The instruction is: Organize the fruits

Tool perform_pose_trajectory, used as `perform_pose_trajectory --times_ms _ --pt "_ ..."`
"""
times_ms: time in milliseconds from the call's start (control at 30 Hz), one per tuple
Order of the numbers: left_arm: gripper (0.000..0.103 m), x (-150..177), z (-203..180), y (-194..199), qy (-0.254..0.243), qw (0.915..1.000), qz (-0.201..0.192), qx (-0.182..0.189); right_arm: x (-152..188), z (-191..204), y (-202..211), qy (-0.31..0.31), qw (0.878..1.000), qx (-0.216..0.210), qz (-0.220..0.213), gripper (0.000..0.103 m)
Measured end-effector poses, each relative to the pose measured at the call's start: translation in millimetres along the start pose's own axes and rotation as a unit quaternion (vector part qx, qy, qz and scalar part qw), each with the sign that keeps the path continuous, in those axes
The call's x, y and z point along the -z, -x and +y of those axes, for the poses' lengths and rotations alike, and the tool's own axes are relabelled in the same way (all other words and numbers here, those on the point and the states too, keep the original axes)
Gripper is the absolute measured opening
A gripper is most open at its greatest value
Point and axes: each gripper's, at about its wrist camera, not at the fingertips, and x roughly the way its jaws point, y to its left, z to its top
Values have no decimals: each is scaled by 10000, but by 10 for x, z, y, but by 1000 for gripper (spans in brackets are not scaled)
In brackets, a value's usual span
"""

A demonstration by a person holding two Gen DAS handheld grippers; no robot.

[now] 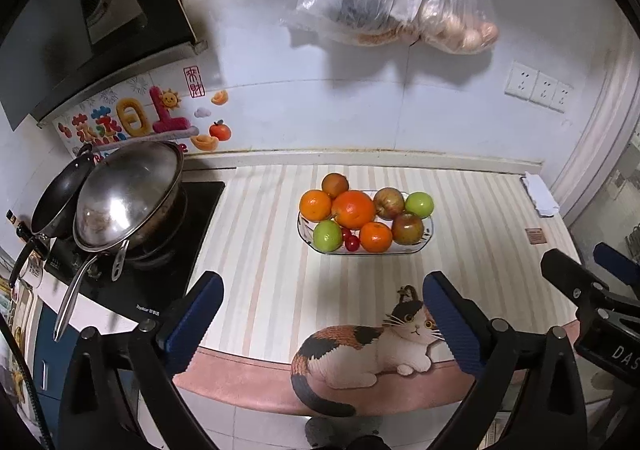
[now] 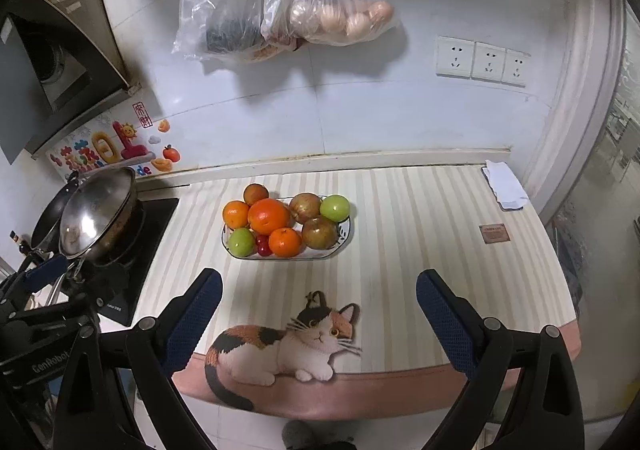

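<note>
We look forward and down from both wrists, near the worktop (image 1: 260, 250) edge; both views share the fruit plate (image 2: 344, 236). The left view sits further left.

The left gripper (image 1: 322, 314) hangs with its blue-padded jaws spread wide and nothing between them. Ahead of the jaws, an oval white ceramic plate (image 1: 424, 246) sits on a striped beige counter mat (image 1: 260, 250), piled with oranges, red and green apples and small red cherry tomatoes (image 1: 351, 242). A large orange (image 1: 353, 208) lies at the middle of the pile. Between the jaws, the mat's printed calico cat (image 1: 360, 350) shows. Left of the left jaw stands a steel wok (image 1: 128, 197) on a black cooktop (image 1: 160, 282). Right of the right jaw, the black right gripper (image 1: 592, 290) shows partly.
</note>
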Motion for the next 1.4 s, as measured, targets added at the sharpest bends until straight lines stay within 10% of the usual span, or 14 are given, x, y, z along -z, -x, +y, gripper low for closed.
perform_pose_trajectory --times_ms 500,1400 --pt "102 -48 42 -436 103 9992 364 -132 -51 16 -626 14 9989 35 475 100" --pt "102 -37 95 -376 90 9993 351 -53 15 102 -580 6 9986 -60 527 100"
